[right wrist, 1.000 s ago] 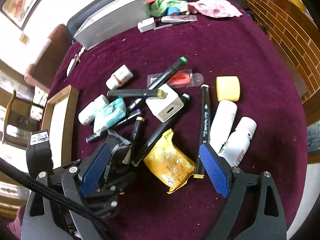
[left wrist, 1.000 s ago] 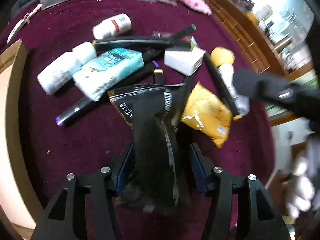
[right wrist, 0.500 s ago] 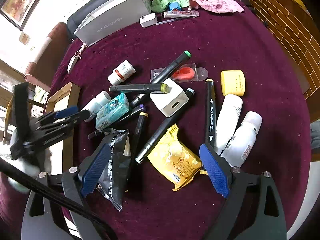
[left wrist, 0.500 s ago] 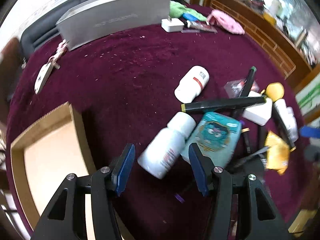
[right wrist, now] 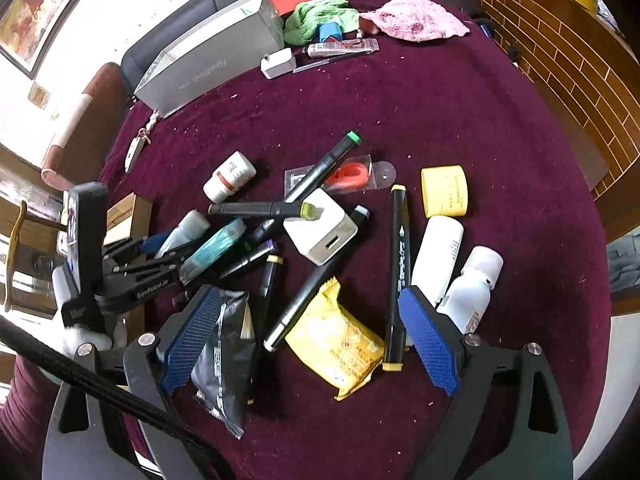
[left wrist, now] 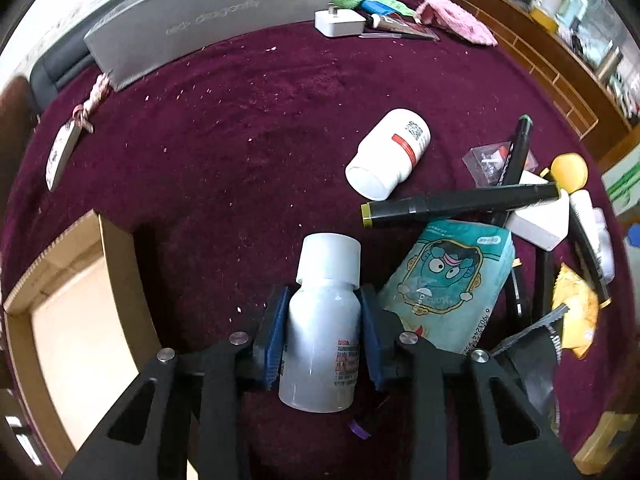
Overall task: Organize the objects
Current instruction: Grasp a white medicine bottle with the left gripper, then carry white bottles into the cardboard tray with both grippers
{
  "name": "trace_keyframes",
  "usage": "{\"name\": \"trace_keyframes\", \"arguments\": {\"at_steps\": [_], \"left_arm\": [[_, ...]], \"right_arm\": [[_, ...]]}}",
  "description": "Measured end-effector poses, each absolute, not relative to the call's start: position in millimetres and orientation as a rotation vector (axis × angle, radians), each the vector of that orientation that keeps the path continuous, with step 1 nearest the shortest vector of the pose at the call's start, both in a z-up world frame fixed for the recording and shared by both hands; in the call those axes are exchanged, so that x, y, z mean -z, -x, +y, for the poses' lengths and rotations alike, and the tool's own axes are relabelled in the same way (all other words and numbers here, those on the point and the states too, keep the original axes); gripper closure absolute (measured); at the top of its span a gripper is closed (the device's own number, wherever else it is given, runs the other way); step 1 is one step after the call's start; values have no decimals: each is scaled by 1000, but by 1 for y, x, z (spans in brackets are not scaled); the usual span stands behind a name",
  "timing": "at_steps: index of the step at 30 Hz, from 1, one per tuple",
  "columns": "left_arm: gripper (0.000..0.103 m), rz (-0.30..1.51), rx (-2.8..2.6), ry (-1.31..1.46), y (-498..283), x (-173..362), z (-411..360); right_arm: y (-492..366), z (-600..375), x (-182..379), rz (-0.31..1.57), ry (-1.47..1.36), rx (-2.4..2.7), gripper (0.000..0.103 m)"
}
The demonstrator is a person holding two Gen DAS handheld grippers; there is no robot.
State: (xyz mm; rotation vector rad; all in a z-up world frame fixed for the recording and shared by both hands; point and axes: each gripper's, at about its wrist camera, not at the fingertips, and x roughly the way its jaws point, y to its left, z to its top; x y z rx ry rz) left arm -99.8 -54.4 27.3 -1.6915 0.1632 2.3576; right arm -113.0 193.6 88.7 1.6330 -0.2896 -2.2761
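A white bottle (left wrist: 320,344) with a white cap lies on the maroon cloth, and my left gripper (left wrist: 323,296) has its blue pads against both sides of the bottle's body, its jaws closing. In the right wrist view the left gripper (right wrist: 160,244) reaches into the pile's left edge, around the same bottle (right wrist: 186,230). My right gripper (right wrist: 308,294) hangs open above a yellow packet (right wrist: 336,344), holding nothing. A black packet (right wrist: 226,356) lies by its left finger.
An open cardboard box (left wrist: 120,280) sits left of the bottle. A teal tissue pack (left wrist: 448,280), black markers (left wrist: 460,202), a white charger cube (right wrist: 320,226), a red-striped bottle (left wrist: 390,152) and two more white bottles (right wrist: 438,256) crowd the cloth. A silver box (left wrist: 208,28) stands behind.
The left gripper held the black packet, let it go, swung left over the white bottle and closed around it. The right gripper has stayed nearly still.
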Motion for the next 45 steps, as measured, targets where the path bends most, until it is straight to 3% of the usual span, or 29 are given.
{"name": "trace_keyframes", "arguments": {"at_steps": [6,11,16,21,23,25,34,45], "left_arm": [[74,-108,-2358,1706,91,-35,-80],[74,-170,-2384,1630,68,-60,-88],[74,-254,-2375,1579,46,-78,-90],[74,-256,-2366,1572,40,-80,-86],[73,-271,-2363,1574,36,-80,-85],[73,-278,-2356,1583,34,-78,-85],[74,-297,-2348,1592,25,-76,-87],[74,-348,-2373,1539,7,-85,-104]], "right_arm": [[124,202,-86,-330,-1650,2297,11],[129,222,-87,-346,-1664,2334,12],[137,245,-77,-261,-1788,2442,50],[131,273,-58,-405,-1911,2430,50],[127,272,-51,-408,-1944,2405,55],[125,271,-41,-390,-1990,2397,69],[126,267,-21,-378,-2017,2406,71],[99,290,-35,-714,-1935,2298,71]]}}
